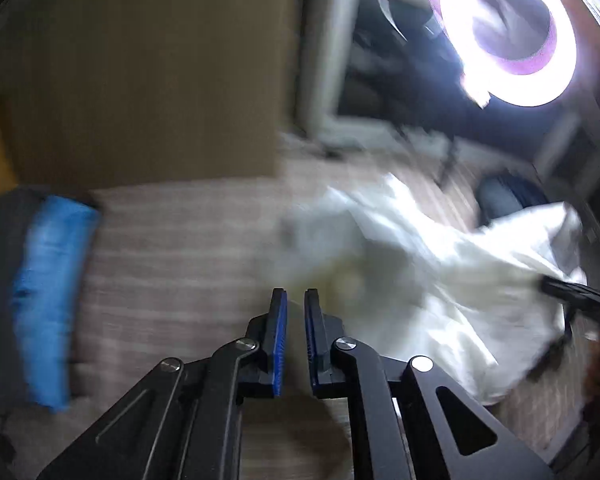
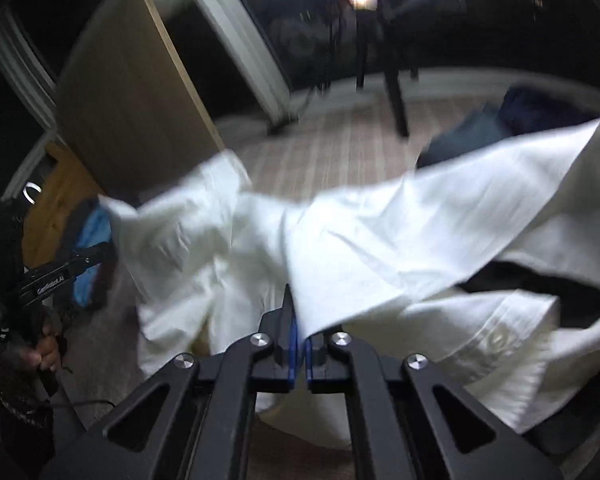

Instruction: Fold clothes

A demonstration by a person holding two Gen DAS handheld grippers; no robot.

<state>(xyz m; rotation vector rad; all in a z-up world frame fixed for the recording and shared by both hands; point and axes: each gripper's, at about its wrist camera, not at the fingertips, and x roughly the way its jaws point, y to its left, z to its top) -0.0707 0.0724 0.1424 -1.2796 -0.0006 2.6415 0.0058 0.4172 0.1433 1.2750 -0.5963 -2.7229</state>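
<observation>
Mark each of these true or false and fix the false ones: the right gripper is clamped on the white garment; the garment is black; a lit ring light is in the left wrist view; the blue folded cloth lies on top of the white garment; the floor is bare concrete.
1. The right gripper is clamped on the white garment. True: a fabric edge runs between its nearly closed pads.
2. The garment is black. False: it is white.
3. A lit ring light shows in the left wrist view. True.
4. The blue folded cloth lies on the white garment. False: it lies apart, off to the left.
5. The floor is bare concrete. False: a striped carpet covers it.
</observation>
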